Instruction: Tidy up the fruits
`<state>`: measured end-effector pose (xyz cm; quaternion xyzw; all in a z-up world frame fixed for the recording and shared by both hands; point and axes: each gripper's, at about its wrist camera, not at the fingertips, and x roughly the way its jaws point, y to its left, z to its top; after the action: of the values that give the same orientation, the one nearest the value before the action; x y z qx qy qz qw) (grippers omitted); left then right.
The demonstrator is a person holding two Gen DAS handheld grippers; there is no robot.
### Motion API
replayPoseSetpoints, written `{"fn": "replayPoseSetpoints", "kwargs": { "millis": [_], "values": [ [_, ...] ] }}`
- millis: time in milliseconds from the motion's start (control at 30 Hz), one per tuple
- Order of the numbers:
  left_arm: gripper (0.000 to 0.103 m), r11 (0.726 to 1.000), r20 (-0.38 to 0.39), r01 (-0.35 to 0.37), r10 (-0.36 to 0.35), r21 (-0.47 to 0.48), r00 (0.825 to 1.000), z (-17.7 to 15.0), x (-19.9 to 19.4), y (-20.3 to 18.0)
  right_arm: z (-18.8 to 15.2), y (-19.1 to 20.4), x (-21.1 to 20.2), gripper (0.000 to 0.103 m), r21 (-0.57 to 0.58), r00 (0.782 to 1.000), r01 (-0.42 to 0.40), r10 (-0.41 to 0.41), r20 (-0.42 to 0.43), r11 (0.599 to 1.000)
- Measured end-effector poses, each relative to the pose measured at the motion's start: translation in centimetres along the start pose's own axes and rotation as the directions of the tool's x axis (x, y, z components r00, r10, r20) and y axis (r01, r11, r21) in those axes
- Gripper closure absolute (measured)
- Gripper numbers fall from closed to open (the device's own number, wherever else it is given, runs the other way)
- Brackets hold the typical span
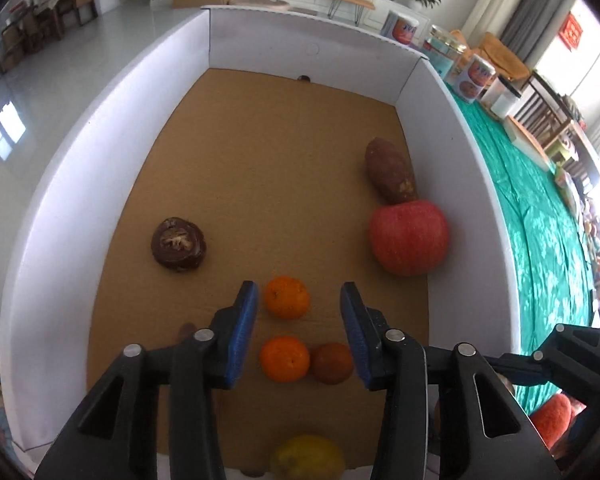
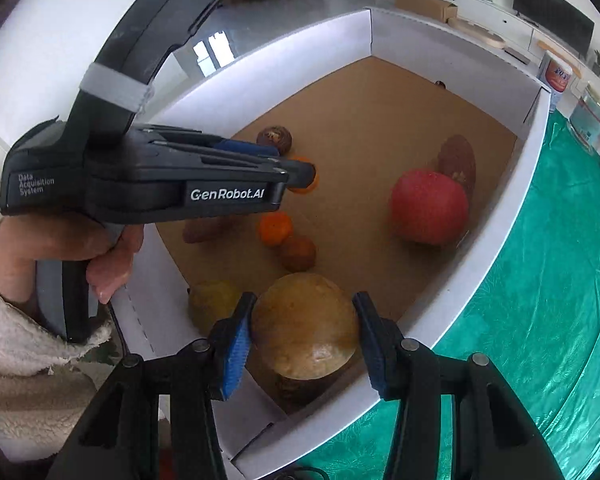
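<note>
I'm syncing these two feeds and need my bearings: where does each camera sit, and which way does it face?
Left wrist: sits on the left gripper, looking down into the white box; its open blue-padded fingers frame two tangerines, and the right gripper's black body shows at lower right.
Right wrist: sits on the right gripper at the box's near corner, facing inward; its fingers close on a yellow-brown round fruit, with the left gripper and the person's hand alongside.
Shared: red apple, sweet potato, green tablecloth.
</note>
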<state>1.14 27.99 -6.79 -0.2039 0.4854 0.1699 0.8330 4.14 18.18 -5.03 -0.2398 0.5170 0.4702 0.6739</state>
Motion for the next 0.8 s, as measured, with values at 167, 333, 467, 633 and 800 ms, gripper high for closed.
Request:
{"fn": "replayPoseSetpoints", "kwargs": {
  "millis": [167, 333, 467, 633, 800],
  "values": [
    [0.039, 0.999, 0.103, -0.036, 0.034, 0.017, 0.994, 0.0, -2.6, -0.2, 0.6, -1.3, -2.4, 0.048, 0.064, 0.997, 0.011, -0.016, 0.074, 0.998],
    [0.023, 0.98, 0.318, -0.185, 0.153, 0.073, 0.936, -0.9, -8.3, -2.3, 1.0, -2.4, -7.1, 0.018, 0.129, 0.978, 0.099, -0.12, 0.168, 0.987],
    [0.021, 0.912, 0.438, -0.411, 0.371, -0.006, 0.819, -2.2, -11.4, -4.1, -0.2, -2.6, -9.3, 0.005, 0.2, 0.961, 0.134, -0.177, 0.213, 0.971],
    [0.021, 0.913, 0.342, -0.407, 0.387, -0.014, 0.856, -4.1, -11.5, -3.7, -2.6, -2.2, -9.7, 0.005, 0.279, 0.961, 0.109, -0.173, 0.216, 0.954],
    [0.021, 0.942, 0.208, -0.328, 0.335, -0.064, 0.919, -5.8, -10.4, -2.1, -4.0, -1.2, -9.7, 0.005, 0.339, 0.967, 0.073, -0.15, 0.206, 0.938]
  ]
}}
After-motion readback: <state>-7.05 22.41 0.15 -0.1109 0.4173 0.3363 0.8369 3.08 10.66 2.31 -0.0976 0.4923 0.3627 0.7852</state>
